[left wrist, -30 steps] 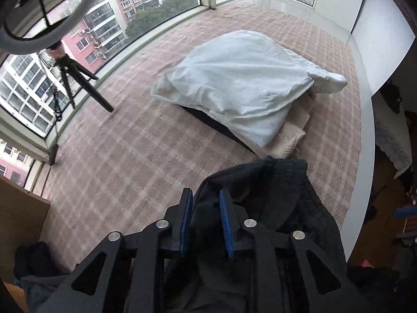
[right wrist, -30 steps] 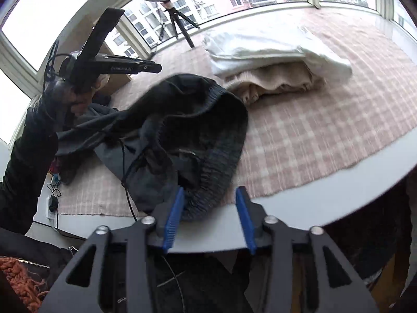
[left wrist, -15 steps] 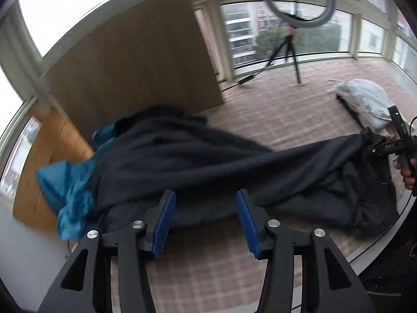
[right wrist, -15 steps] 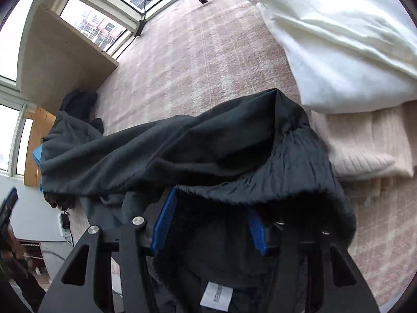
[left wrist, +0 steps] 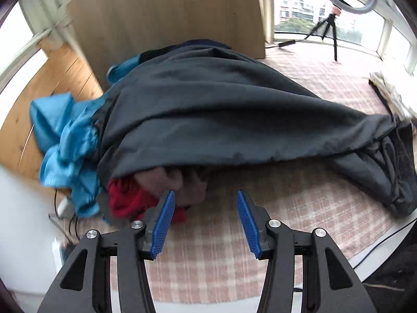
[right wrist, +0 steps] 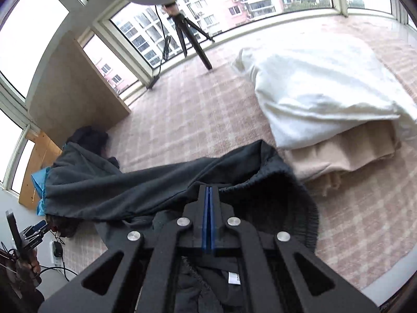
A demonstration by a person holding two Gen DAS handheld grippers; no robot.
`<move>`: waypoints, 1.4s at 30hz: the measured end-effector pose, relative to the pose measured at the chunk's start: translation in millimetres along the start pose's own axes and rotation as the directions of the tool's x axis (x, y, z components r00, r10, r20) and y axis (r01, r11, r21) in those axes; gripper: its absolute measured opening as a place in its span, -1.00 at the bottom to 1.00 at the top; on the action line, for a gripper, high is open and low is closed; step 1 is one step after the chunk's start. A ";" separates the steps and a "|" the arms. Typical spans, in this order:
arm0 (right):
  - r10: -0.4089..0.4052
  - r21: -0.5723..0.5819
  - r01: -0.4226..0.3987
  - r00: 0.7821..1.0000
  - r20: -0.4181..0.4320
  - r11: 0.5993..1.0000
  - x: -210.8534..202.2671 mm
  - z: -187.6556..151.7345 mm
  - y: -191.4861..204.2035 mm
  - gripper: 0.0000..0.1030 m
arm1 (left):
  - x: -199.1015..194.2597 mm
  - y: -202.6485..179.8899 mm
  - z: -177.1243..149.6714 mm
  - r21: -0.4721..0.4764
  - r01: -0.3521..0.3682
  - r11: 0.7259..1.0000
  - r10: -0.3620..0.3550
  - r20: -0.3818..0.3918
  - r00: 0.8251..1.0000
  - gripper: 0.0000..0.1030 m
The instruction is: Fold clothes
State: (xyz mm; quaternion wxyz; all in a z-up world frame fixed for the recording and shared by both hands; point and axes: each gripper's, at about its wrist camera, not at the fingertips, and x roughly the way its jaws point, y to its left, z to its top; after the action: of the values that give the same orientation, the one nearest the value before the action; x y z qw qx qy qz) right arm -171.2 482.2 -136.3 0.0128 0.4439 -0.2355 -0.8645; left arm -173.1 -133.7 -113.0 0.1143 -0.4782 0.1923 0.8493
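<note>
1. The right tool (right wrist: 208, 203) is pinched tight together at the stretchy waistband of the dark trousers (right wrist: 135, 190). I cannot tell if cloth sits between its blue pads.
2. The left tool (left wrist: 206, 221) has its jaws apart, and nothing is between them. It hangs over the checked blanket (left wrist: 299, 195), just before the trousers' other end.
3. The trousers lie long and bumpy along the blanket's near edge. They are not flat yet.
4. Their far end lies on a pile: a blue shiny cloth (left wrist: 65, 140) and a red knit (left wrist: 125, 198).
5. A white folded garment (right wrist: 325, 91) sits on a cream folded one (right wrist: 338, 156), near the blanket's right edge. Those look done.
6. The trousers and the pile are left to fold.
</note>
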 end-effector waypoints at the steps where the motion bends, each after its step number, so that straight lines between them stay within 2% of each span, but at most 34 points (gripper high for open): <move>1: 0.009 -0.020 -0.009 1.000 -0.014 1.000 -7.2 0.4 2.7 -0.98 | 4.2 -6.7 1.4 0.056 -0.025 0.998 0.024 0.014 1.000 -0.08; 4: -0.053 -0.069 0.050 0.998 -0.041 0.996 -19.8 -7.2 11.3 -0.90 | 13.8 -29.1 2.5 0.238 -0.110 0.965 0.094 0.075 0.993 -0.08; 5: -0.076 -0.082 0.071 0.995 -0.058 0.994 -20.2 -10.3 14.0 -0.80 | 15.2 -38.1 0.0 0.311 -0.131 0.941 0.104 0.100 0.989 -0.07; 7: -0.086 -0.065 0.080 0.992 -0.089 0.995 -21.4 -16.4 8.1 -0.60 | 19.0 -54.9 -7.6 0.445 -0.189 0.875 0.130 0.160 0.979 -0.04; 9: -0.051 0.001 0.051 0.992 -0.114 0.999 -19.9 -21.6 -3.4 -0.55 | 28.1 -65.8 -13.0 0.535 -0.219 0.816 0.131 0.198 0.971 -0.01; 11: -0.012 0.079 0.023 0.990 -0.143 0.997 -14.9 -26.3 -13.1 -0.55 | 42.2 -68.3 -7.5 0.561 -0.213 0.800 0.133 0.180 0.975 -0.03; 12: -0.002 0.109 0.019 0.989 -0.150 0.994 -12.1 -28.3 -15.9 -0.54 | 49.4 -66.7 -2.8 0.558 -0.208 0.804 0.134 0.171 0.976 -0.06; 13: 0.004 0.125 0.016 0.988 -0.154 0.992 -9.7 -29.3 -17.4 -0.52 | 53.6 -63.7 2.9 0.544 -0.201 0.815 0.130 0.167 0.977 -0.26; 14: 0.009 0.141 0.013 0.987 -0.159 0.990 -7.3 -30.3 -18.8 -0.46 | 56.4 -60.2 8.8 0.527 -0.192 0.828 0.122 0.165 0.979 -0.61; 16: 0.018 0.166 0.009 0.987 -0.162 0.986 -2.0 -29.2 -19.8 -0.39 | 54.9 -50.1 22.1 0.475 -0.155 0.866 0.097 0.145 0.985 -0.93; 18: 0.021 0.169 0.007 0.986 -0.164 0.986 7.9 -23.9 -15.6 -0.30 | 40.7 -36.8 35.2 0.416 -0.099 0.904 0.042 0.145 0.989 -0.93; 21: 0.021 0.160 0.007 0.985 -0.170 0.987 26.9 -13.9 -5.7 -0.08 | 8.0 -19.6 51.6 0.369 -0.075 0.926 -0.002 0.203 0.979 -0.93; 25: -0.022 0.109 0.048 0.974 -0.226 0.993 65.6 -2.7 9.2 -0.08 | -27.8 0.9 73.8 0.319 -0.105 0.942 0.016 0.271 0.963 -0.93; 28: -0.125 0.057 0.144 0.957 -0.262 0.988 93.8 -2.8 13.8 -0.08 | -45.6 15.3 90.8 0.280 -0.117 0.953 0.028 0.301 0.953 -0.93; 29: -0.148 0.045 0.165 0.953 -0.266 0.985 101.3 -3.1 14.8 -0.22 | -50.3 19.1 96.7 0.268 -0.120 0.956 0.033 0.309 0.951 -0.93; 30: -0.123 0.059 0.141 0.962 -0.245 0.988 100.8 -4.6 14.5 -0.54 | -56.7 20.4 98.0 0.259 -0.129 0.957 0.042 0.317 0.948 -0.93; 31: -0.076 0.074 0.095 0.971 -0.227 0.993 96.1 -6.0 15.2 -0.74 | -63.2 22.5 97.4 0.245 -0.143 0.959 0.058 0.324 0.944 -0.93; 32: -0.038 0.083 0.056 0.978 -0.206 0.995 89.9 -7.5 16.2 -0.85 | -69.5 25.5 97.0 0.227 -0.160 0.961 0.078 0.332 0.940 -0.93; 33: -0.035 0.074 0.049 0.983 -0.178 0.996 78.1 -9.0 18.4 -0.90 | -76.0 31.2 99.3 0.211 -0.170 0.963 0.093 0.335 0.938 -0.93; 35: -0.026 0.060 0.033 0.992 -0.122 0.998 53.5 -11.8 21.8 -0.91 | -88.4 41.3 108.1 0.192 -0.191 0.963 0.117 0.341 0.933 -0.93; 37: 0.007 0.097 -0.001 0.998 -0.063 0.995 22.1 -12.0 16.2 -0.92 | -97.0 52.2 123.0 0.177 -0.233 0.956 0.159 0.352 0.922 -0.93; 39: 0.028 0.133 -0.028 1.000 0.000 0.991 -8.2 -8.6 11.1 -0.92 | -100.9 60.8 149.3 0.164 -0.270 0.949 0.196 0.363 0.911 -0.94; 42: 0.041 0.170 -0.057 0.994 0.097 0.984 -50.3 -3.2 -0.3 -0.92 | -97.5 55.7 206.8 0.189 -0.286 0.939 0.196 0.387 0.901 -0.94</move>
State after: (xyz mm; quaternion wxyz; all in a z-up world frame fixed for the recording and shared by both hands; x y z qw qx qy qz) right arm -138.2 492.8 -99.7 -0.0152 0.3967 -0.3209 -0.8599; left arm -302.6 -94.7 79.6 0.0983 -0.2679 0.3277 0.9007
